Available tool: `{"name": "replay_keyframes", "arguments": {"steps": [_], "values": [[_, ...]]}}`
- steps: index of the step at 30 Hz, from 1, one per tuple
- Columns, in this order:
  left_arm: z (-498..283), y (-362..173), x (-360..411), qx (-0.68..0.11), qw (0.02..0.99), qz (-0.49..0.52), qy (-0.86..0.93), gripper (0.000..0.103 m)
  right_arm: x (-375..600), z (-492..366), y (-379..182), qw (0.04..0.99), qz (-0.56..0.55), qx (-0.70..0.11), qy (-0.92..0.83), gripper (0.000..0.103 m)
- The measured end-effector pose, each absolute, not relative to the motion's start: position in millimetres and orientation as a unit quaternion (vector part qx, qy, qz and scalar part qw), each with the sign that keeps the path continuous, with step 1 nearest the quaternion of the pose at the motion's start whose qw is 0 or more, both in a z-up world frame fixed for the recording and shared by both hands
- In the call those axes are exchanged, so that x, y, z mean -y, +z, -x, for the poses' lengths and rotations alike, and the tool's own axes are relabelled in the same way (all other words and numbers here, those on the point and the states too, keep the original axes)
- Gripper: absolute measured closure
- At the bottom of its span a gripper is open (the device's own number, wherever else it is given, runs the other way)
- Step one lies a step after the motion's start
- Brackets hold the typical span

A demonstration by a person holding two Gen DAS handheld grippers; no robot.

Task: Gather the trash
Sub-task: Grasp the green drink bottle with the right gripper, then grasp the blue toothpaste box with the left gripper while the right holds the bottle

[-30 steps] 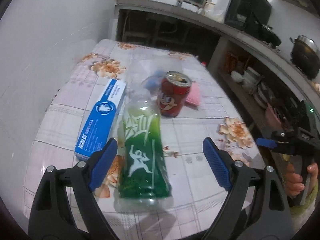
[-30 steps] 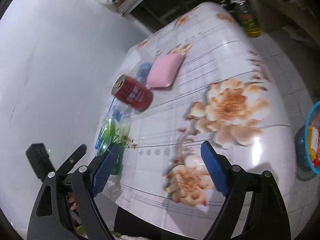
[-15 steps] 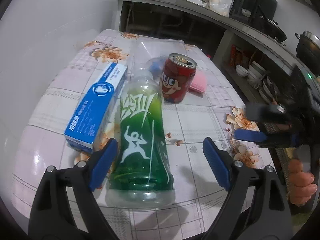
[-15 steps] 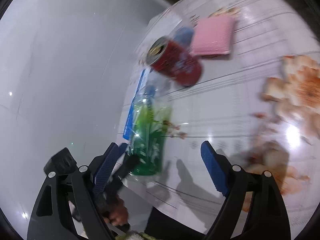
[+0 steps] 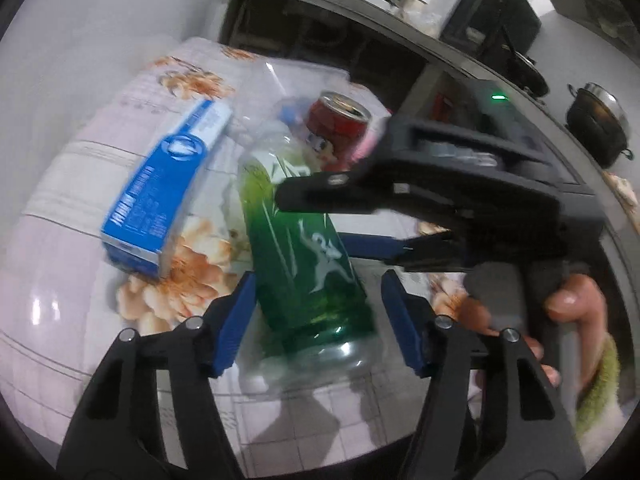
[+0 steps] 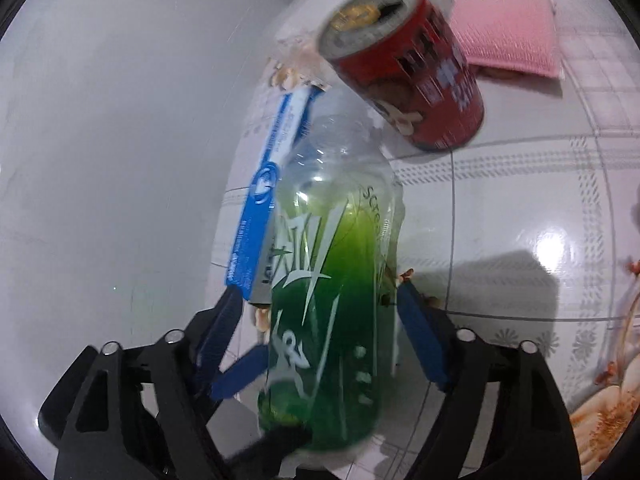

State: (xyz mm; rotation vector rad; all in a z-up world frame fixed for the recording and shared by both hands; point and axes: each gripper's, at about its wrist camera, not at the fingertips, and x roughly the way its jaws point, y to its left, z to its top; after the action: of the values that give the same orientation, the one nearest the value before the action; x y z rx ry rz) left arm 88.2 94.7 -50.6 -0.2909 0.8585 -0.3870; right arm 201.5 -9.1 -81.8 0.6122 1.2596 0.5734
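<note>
the green bottle (image 5: 308, 264) lies on the tabletop (image 5: 80, 184) between both pairs of part-open fingers, neither gripping. close the right gripper (image 6: 320, 320) squarely on its body, clear of the blue box (image 6: 264, 200); left gripper (image 5: 316, 312) should yield.

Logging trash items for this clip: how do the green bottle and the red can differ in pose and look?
The green bottle lies on its side on the table; the red can stands upright behind it. The bottle is clear plastic with a green label; the can is opaque, with a cartoon face and an opened top. Both tools straddle the bottle; neither reaches the can. Both are drink containers.
</note>
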Motion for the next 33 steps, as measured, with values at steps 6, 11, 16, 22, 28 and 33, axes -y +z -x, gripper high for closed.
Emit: {"name": "replay_keyframes", "arguments": {"steps": [6,11,16,22,28,33], "values": [[-84,-53,-95,-0.418,0.868,0.136,-0.230,0.044,2,-202,-96,0.728,-0.264,-0.572,0.269,0.047],[-78,-28,-116,-0.368,0.906,0.089,-0.189,0.026,12,-187,-93,0.732,-0.252,-0.570,0.277,0.048],[-104,-32,-103,-0.362,0.925,-0.070,-0.087,0.014,38,-168,-92,0.729,-0.252,-0.572,0.278,0.048],[-133,-44,-111,-0.383,0.919,-0.060,-0.071,0.014,57,-147,-91,0.724,-0.251,-0.572,0.294,0.048],[-163,-62,-114,-0.415,0.906,-0.083,-0.014,0.027,91,-121,-86,0.739,-0.242,-0.564,0.277,0.048],[-171,-74,-125,-0.457,0.888,-0.038,-0.016,0.058,124,-101,-77,0.766,-0.233,-0.548,0.242,0.048]]}}
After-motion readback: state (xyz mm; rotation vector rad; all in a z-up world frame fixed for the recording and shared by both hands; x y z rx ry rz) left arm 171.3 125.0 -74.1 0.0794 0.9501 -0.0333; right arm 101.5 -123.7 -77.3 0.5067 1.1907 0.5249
